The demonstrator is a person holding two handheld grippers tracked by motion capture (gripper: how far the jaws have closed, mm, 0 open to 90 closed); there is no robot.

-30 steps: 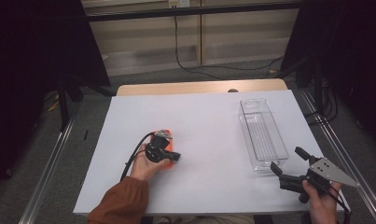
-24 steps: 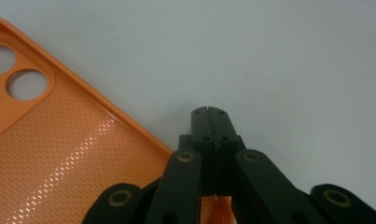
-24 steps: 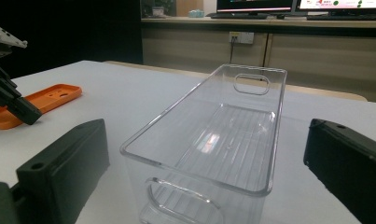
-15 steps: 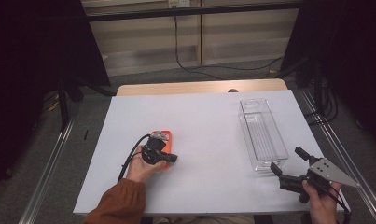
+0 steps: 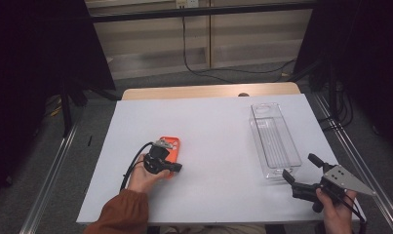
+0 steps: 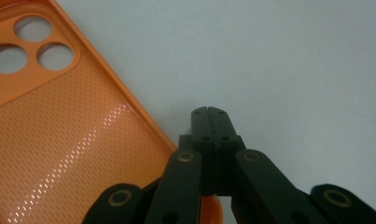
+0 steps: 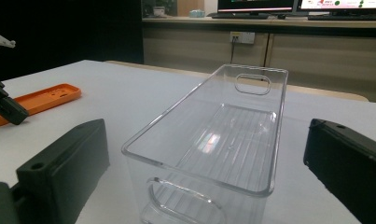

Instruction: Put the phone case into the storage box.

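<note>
Left gripper (image 5: pixel 173 167) slightly nearer, jaws pressed together, empty, beside orange phone case (image 5: pixel 168 144); right gripper (image 5: pixel 301 171) spread.

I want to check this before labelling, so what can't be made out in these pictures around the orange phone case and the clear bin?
- Orange phone case: in the high view its near end lies under the left gripper; in the left gripper view the frame edges cut it off.
- Whether the shut jaw tips touch the table: not clear.
- Clear bin: its near base is cut off by the bottom edge in the right gripper view.
- Right gripper: whether it touches the bin cannot be told.
</note>
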